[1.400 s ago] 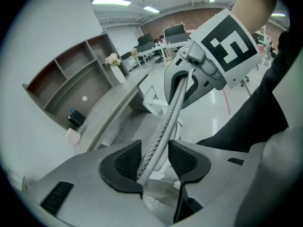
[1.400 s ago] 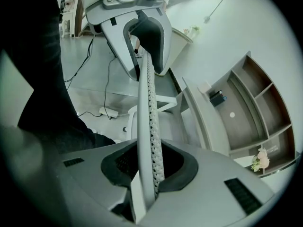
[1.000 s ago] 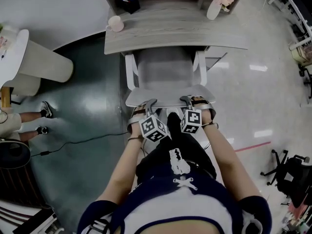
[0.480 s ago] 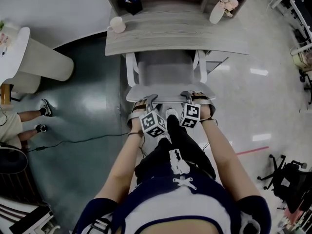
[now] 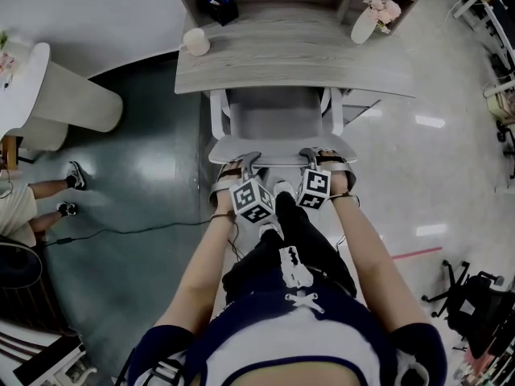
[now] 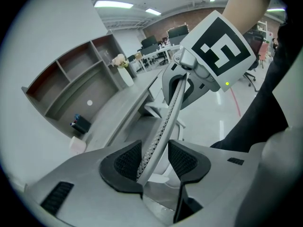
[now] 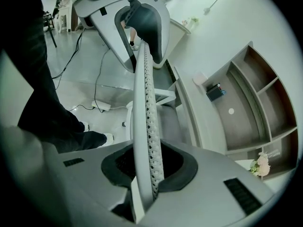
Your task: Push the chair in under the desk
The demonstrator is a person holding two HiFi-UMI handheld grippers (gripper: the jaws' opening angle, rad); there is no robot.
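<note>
Glossy floor below, grey desk (image 5: 306, 63) ahead bearing cup (image 5: 195, 42) and vase (image 5: 366, 24); white chair (image 5: 278, 119) part-way under, seat front tucked beneath the desk edge, backrest rim (image 5: 278, 148) nearest the body. Left gripper (image 5: 248, 161) astride that rim with jaws wide, leaning on it with one pad and leaving a sliver of gap at the other, so seemingly not pinching; right gripper (image 5: 312, 156) clamped on the same rim, jaws just now closing tighter upon it. Mid-push, by the look of it; armrests (image 5: 216, 119) mostly clear of the desk edge. Next: steady forward pressure from both sides equally, keeping the chair straight; minding armrests against the desk edge.
</note>
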